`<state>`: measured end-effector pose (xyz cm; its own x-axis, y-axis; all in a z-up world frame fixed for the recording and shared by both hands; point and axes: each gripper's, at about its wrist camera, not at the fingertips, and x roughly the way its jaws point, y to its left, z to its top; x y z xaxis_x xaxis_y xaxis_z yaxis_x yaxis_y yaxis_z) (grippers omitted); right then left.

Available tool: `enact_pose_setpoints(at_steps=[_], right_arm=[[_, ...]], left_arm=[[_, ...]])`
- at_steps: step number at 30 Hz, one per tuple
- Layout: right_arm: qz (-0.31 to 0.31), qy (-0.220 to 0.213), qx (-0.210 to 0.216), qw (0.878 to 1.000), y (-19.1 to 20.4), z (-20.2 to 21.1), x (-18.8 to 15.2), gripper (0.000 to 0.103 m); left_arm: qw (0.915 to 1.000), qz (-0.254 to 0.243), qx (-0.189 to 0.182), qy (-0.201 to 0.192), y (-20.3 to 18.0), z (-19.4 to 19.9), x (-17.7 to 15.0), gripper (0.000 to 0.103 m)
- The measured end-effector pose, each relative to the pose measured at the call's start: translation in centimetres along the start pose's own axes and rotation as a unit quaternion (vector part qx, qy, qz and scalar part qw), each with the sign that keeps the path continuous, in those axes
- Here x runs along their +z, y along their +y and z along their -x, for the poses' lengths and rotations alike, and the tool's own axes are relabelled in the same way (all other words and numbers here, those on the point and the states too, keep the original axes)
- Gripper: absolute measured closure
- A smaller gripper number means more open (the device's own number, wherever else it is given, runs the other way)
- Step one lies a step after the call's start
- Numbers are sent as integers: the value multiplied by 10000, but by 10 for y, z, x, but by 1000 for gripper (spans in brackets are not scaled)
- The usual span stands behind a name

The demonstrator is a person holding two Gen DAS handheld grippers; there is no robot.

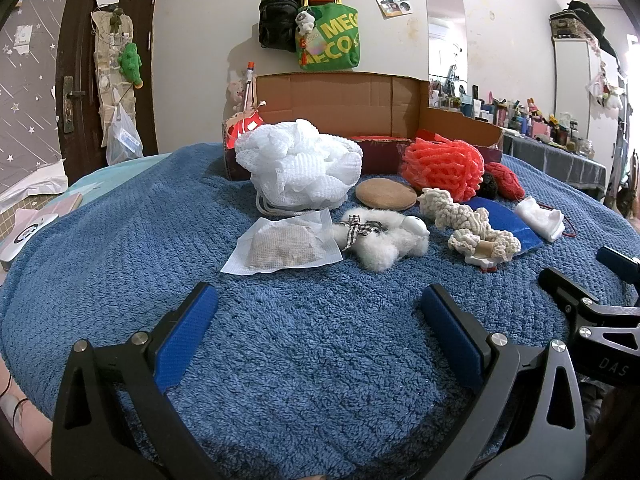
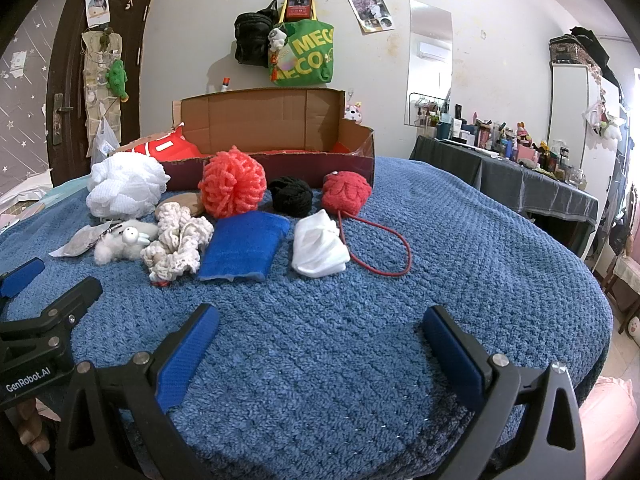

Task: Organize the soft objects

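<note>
Soft objects lie on a blue towel before an open cardboard box: a white mesh puff, an orange puff, a tan round pad, a white sachet, a fluffy white toy, a cream crochet piece, a blue cloth, a white cloth, a black yarn ball and a red knit pouch with a cord. My left gripper is open and empty, near the sachet. My right gripper is open and empty, short of the blue cloth.
The box also shows in the right wrist view, with a red item at its left end. Bags hang on the wall behind. A door stands left. A cluttered dark table stands right.
</note>
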<state>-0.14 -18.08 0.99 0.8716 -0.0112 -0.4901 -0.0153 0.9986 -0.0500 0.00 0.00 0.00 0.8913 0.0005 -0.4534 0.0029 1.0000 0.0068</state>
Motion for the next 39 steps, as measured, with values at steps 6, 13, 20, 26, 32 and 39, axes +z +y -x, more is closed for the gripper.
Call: enact_pose_setpoints(at_steps=[6,13,20,26,32,39], right_arm=[[0,0,0,10000,0,0,0,0],[-2,-1,1,10000,0,0,0,0],[-2,1,1,10000,0,0,0,0],[-3,0,1,10000,0,0,0,0],[-13,-8,8,10000,0,0,0,0],[-9,-12,10,10000,0,0,1,0]], left_arm=[[10000,-1,0,1,0,0,0,0],[10000,-1,1,2,0,0,0,0],[10000,-1,-1,3,0,0,0,0],[10000,4,-5,6,0,0,0,0],[10000,36,-42,25,-1,0,0,0],[9999,-107,-33,-21,-4,-3,7,0]])
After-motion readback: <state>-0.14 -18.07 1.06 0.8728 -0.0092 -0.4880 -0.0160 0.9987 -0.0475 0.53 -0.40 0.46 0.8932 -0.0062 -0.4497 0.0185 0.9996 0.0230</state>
